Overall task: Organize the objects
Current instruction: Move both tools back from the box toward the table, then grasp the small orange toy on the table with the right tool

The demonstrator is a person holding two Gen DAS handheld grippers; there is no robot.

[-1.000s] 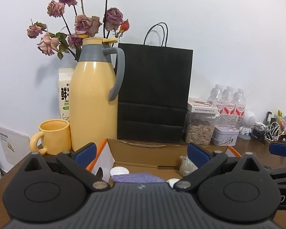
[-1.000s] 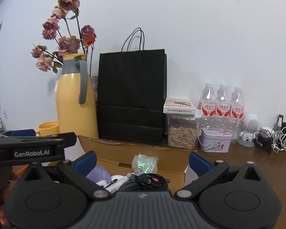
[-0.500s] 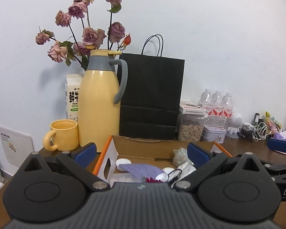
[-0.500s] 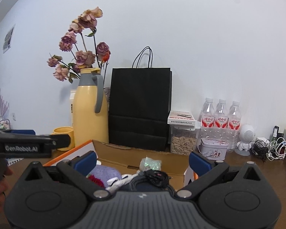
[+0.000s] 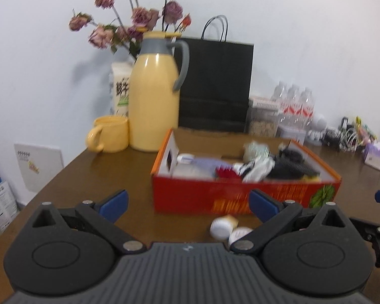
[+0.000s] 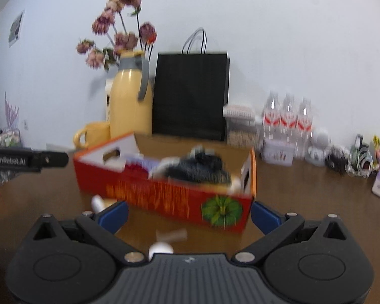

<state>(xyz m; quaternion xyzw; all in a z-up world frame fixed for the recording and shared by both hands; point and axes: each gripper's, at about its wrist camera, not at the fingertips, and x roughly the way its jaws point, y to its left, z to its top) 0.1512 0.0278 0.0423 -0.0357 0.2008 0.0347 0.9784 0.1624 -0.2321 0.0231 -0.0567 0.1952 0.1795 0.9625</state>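
Red box (image 5: pixel 243 192) of clutter sat mid-worktop (image 5: pixel 88 177), small white bottles (image 5: pixel 228 228) on the near side, left tool (image 5: pixel 187 202) and right tool (image 6: pixel 188 214) both spread wide, empty.

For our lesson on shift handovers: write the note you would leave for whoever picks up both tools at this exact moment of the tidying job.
Left tool: open, empty, above the table short of the red box.
Right tool: open, empty, facing the box's near wall.
Box: on the brown table, already holding mixed items, among them a black cable bundle and a purple cloth.
Left to do: small white-capped bottles lie on the table just in front of the box, outside it; the views are blurred, so count them before picking.
Yellow jug, mug and black bag stand behind, apart from the box.
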